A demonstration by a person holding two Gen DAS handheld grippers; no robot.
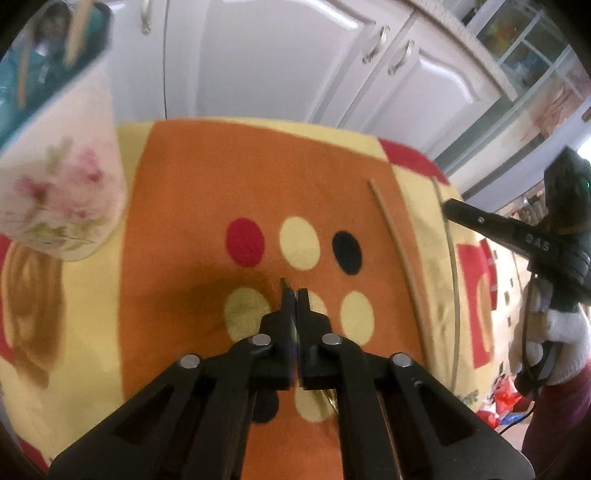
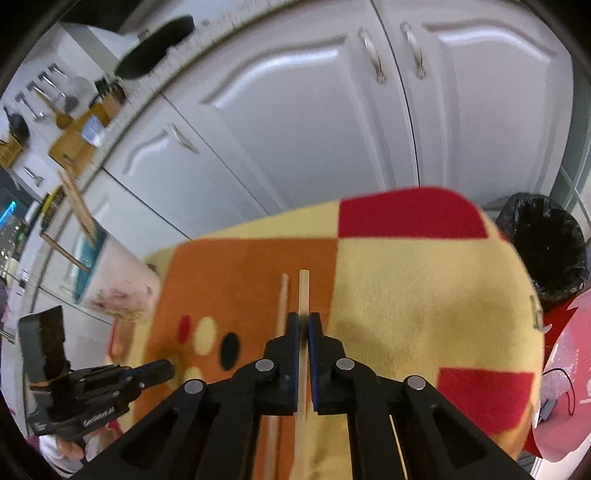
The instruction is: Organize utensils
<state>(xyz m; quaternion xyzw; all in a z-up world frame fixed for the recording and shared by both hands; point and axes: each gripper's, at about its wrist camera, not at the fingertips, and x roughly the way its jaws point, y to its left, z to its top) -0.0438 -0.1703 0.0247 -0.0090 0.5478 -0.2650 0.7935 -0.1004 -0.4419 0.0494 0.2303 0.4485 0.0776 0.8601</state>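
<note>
My right gripper is shut on a pale wooden chopstick and holds it over the patterned cloth. A second wooden chopstick lies on the cloth just left of it. In the left wrist view a chopstick lies on the cloth and another stick lies further right under the right gripper. My left gripper is shut, low over the cloth's dots; what it grips is unclear. The white floral utensil holder stands at the left with wooden utensils inside.
White cabinet doors stand behind the table. A black-lined bin sits at the right past the table edge. The holder also shows in the right wrist view, with my left gripper in front of it.
</note>
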